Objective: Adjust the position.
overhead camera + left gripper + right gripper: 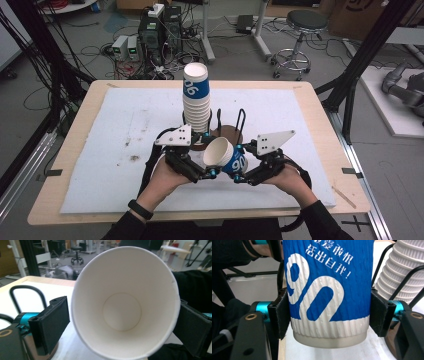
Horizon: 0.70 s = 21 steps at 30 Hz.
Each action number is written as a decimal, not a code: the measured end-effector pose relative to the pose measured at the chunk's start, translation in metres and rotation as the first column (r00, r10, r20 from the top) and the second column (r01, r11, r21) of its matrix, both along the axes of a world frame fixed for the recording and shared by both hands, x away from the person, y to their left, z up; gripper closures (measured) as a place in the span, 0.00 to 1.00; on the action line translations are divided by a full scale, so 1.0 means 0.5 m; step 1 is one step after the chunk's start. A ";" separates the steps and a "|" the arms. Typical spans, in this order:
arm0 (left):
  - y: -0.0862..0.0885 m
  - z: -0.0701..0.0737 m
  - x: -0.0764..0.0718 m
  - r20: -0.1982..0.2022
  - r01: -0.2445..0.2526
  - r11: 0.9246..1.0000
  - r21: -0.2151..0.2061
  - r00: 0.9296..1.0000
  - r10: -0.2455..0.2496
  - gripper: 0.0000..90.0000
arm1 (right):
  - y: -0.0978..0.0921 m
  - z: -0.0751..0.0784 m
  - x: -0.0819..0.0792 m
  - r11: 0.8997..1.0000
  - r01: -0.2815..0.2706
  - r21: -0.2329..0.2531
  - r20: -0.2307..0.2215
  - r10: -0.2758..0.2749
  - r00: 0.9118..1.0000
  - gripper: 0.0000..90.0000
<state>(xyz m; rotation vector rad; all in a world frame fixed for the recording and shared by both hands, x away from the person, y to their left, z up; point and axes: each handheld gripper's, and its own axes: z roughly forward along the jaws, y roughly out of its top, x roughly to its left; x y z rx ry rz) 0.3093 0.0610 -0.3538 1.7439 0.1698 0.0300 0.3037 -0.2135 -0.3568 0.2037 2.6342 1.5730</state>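
High view: cup (223,156) on its side above the mat (100,150), clamped near its base by right gripper (239,172); left gripper (209,172) spread at its rim. Cup stack (196,100) on holder (232,131) just behind.

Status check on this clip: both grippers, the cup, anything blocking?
Right gripper shut on loose cup, jaws on its base. Left gripper at the cup's rim, grip unclear. Cup stack on wire holder just behind.

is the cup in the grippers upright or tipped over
Tipped: the cup lies on its side between both grippers, its open mouth facing the left gripper, base toward the right gripper. It is empty.
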 end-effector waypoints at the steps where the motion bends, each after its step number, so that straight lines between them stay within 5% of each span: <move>1: 0.000 0.000 0.000 0.000 0.000 1.000 0.000 1.000 0.000 0.08 | 0.000 0.000 0.000 1.000 0.000 0.000 0.000 0.000 1.000 0.33; 12: -0.004 0.006 -0.001 0.024 0.014 1.000 0.016 1.000 -0.014 0.23 | 0.002 -0.004 0.001 1.000 -0.001 0.002 0.001 0.001 1.000 0.33; 17: -0.011 0.018 -0.004 0.058 0.012 0.995 0.099 0.998 -0.018 0.23 | 0.003 -0.003 -0.001 1.000 0.008 -0.023 0.006 -0.008 1.000 0.30; 18: -0.015 0.026 -0.007 0.083 0.004 0.986 0.164 0.996 -0.018 0.23 | 0.004 0.002 -0.002 0.999 0.020 -0.050 0.018 -0.019 1.000 0.25; 19: -0.015 0.026 -0.007 0.083 0.004 0.986 0.164 0.996 -0.018 0.23 | 0.004 0.002 -0.002 0.999 0.020 -0.050 0.018 -0.019 1.000 0.25; 20: -0.019 0.035 -0.009 0.116 -0.001 0.975 0.222 0.993 -0.026 0.24 | 0.006 0.008 -0.003 0.995 0.030 -0.095 0.038 -0.026 0.999 0.25; 21: -0.019 0.035 -0.009 0.116 -0.001 0.975 0.222 0.993 -0.026 0.24 | 0.006 0.008 -0.003 0.995 0.030 -0.095 0.038 -0.026 0.999 0.25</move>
